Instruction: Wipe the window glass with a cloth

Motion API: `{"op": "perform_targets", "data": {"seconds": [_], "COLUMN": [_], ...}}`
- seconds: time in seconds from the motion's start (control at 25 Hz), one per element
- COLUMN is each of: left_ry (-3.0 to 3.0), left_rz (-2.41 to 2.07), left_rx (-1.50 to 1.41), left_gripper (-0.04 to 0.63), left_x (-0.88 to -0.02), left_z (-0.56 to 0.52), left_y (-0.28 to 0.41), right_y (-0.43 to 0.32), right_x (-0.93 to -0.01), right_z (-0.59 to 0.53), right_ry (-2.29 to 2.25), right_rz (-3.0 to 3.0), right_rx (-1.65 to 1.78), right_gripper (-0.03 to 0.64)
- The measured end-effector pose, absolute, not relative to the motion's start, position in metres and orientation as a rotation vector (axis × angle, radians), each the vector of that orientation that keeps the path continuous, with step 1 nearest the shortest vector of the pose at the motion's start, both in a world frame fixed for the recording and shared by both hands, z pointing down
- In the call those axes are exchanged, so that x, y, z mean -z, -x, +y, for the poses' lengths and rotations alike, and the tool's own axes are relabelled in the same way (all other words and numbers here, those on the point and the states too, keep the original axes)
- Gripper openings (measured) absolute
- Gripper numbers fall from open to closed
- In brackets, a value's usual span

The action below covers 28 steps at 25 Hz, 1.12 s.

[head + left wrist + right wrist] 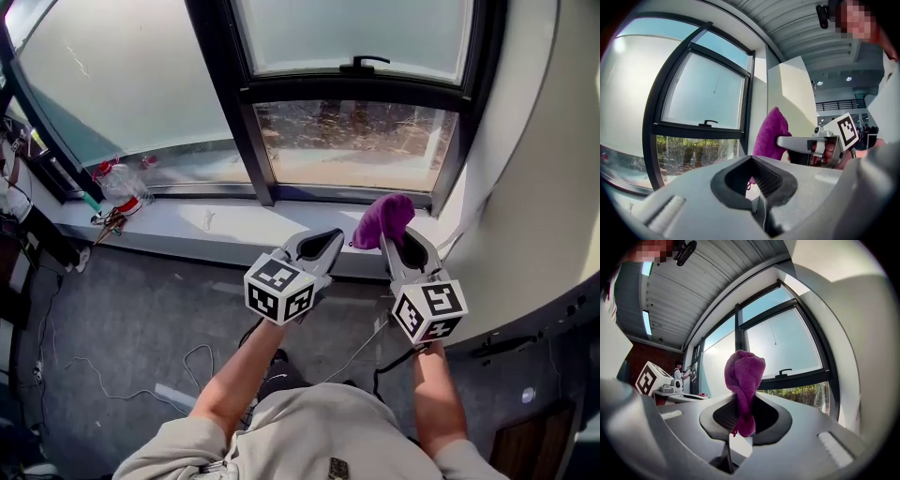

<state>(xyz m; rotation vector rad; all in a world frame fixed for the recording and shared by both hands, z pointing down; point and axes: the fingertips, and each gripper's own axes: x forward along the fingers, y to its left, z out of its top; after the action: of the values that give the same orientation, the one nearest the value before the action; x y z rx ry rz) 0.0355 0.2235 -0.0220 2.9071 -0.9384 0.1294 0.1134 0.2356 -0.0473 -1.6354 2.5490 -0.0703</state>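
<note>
Cloth (pixel 743 373) clamped in right gripper (pixel 740 420) fingers below the window glass (pixel 356 141); left gripper (pixel 757 180) fingers closed, empty. Wiping hasn't started, I reckon. Next it needs lifting onto the glass.

Sunlit grey sill (pixel 216 230), black window frame (pixel 228 84), grey floor (pixel 141 319).

My left gripper (pixel 328 239) sits closed and empty; my right gripper (pixel 401 246) pinches the purple cloth (pixel 384 216), both forearms held forward.

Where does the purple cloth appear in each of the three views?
Head view: purple cloth centre-right, held in the right gripper.
Left gripper view: cloth at centre, right of the window.
Right gripper view: cloth at centre, pinched upright.
Shared landmark: black window handle.
</note>
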Motion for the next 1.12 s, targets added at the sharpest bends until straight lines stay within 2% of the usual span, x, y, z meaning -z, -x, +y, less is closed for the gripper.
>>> {"op": "perform_targets", "data": {"seconds": [0.32,1.12], "left_ry": [-2.890,-2.931], "left_rz": [-0.949,-0.686], "left_rx": [-0.131,-0.185], "left_gripper": [0.002,0.002], "left_x": [0.010,-0.033], "left_z": [0.180,-0.080], "left_y": [-0.023,0.063], "right_y": [-0.113,-0.045], "right_x": [0.042,-0.005], "right_z": [0.193,-0.042], "right_ry": [1.656,2.018], "right_rz": [2.571,2.471], "right_rx": [0.062,0.129], "right_gripper": [0.080,0.081]}}
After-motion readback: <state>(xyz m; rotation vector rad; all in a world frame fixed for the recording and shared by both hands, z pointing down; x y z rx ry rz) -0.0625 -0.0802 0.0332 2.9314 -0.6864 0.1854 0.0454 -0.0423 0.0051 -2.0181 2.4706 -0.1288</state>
